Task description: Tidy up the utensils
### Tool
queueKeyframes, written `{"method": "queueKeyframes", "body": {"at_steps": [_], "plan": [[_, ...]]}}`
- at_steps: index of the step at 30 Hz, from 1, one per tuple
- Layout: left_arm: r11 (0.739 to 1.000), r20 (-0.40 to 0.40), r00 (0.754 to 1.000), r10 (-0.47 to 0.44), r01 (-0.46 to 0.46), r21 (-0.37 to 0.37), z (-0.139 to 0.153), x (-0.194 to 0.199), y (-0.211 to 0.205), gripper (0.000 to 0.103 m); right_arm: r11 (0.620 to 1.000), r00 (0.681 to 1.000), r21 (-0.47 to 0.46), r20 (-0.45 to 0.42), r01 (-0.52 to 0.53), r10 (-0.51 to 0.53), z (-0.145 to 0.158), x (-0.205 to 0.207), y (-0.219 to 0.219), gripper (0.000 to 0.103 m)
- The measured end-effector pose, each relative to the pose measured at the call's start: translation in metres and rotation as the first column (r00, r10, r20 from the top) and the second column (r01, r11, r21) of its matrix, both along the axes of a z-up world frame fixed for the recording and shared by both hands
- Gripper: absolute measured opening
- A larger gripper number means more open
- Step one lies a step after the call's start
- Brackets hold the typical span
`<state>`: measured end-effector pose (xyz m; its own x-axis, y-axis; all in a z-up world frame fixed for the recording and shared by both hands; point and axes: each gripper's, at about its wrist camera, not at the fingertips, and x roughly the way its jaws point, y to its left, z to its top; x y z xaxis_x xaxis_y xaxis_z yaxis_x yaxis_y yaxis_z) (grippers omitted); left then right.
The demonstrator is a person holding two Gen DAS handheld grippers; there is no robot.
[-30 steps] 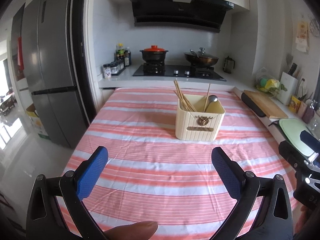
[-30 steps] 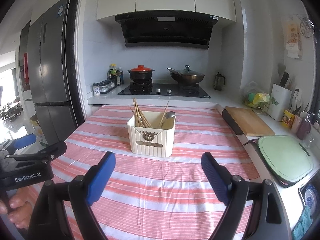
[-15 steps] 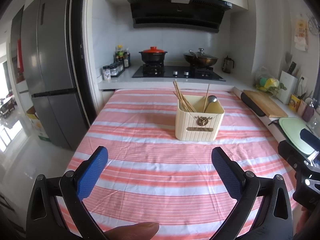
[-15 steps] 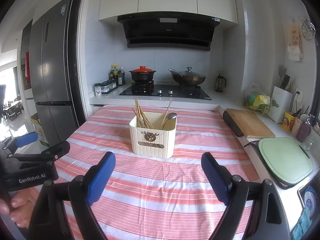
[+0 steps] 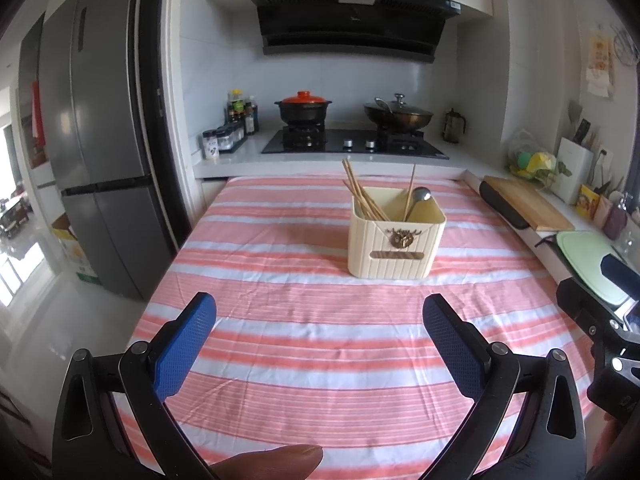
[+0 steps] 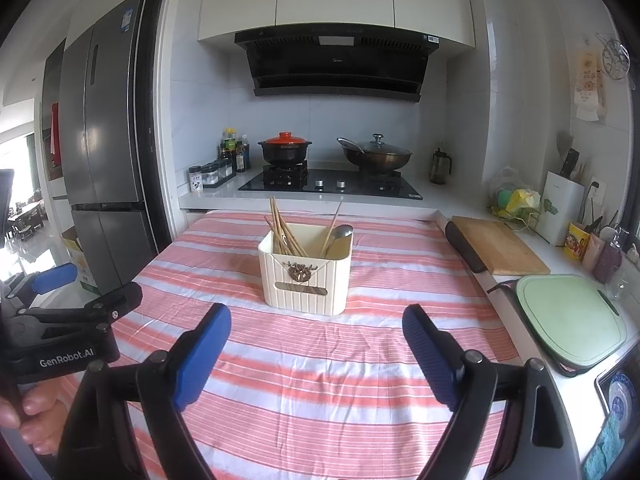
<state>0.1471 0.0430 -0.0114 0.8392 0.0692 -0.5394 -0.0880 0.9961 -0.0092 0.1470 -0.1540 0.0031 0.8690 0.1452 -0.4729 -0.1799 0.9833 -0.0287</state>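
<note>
A cream ribbed utensil holder stands on the striped tablecloth, also in the right wrist view. It holds several wooden chopsticks on its left side and a metal spoon with one chopstick on its right side. My left gripper is open and empty, well short of the holder. My right gripper is open and empty, just in front of the holder. Each gripper shows at the edge of the other's view.
A stove with a red-lidded pot and a wok stands behind the table. A fridge stands to the left. A wooden cutting board, a green tray and a knife block line the right counter.
Both views have tilted up slightly and the right gripper has drawn a little closer to the holder. Both grippers stay open and empty.
</note>
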Motion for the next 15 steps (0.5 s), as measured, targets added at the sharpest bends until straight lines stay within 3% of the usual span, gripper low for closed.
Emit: {"method": "queueKeyframes", "body": {"at_steps": [15], "plan": [[1.000,-0.002,1.000,-0.002,0.002,-0.001,-0.0002,-0.0003,-0.0015,0.103,1.000,1.000,0.004,-0.007,0.006,-0.006,-0.0005,-0.0012,-0.0031,0.089]]}}
